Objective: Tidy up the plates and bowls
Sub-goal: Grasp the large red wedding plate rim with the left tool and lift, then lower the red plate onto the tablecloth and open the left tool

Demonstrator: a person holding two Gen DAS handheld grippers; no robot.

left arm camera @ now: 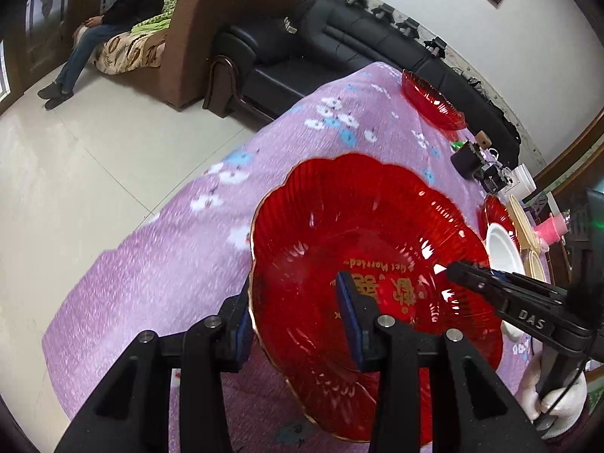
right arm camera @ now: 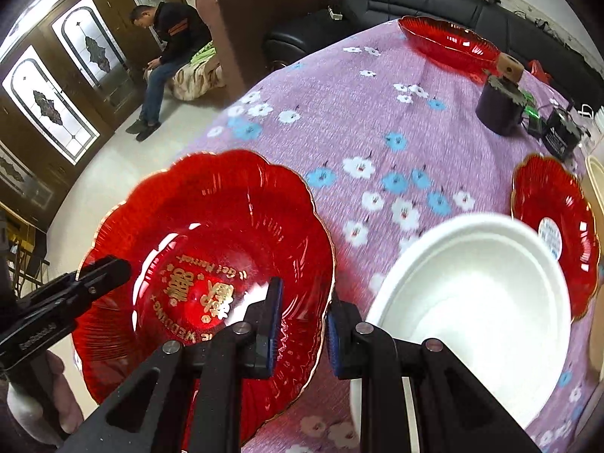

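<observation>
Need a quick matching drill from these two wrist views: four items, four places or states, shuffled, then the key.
Items:
1. big red plate
2. white bowl
3. far red plate
4. dark cylinder

Places or states:
A. at the far edge of the purple cloth, near the black sofa
B. rim between the fingers of both the left gripper and the right gripper
C. wooden block on its top
D. just right of the right gripper, empty

Pairs: 1-B, 2-D, 3-A, 4-C
</observation>
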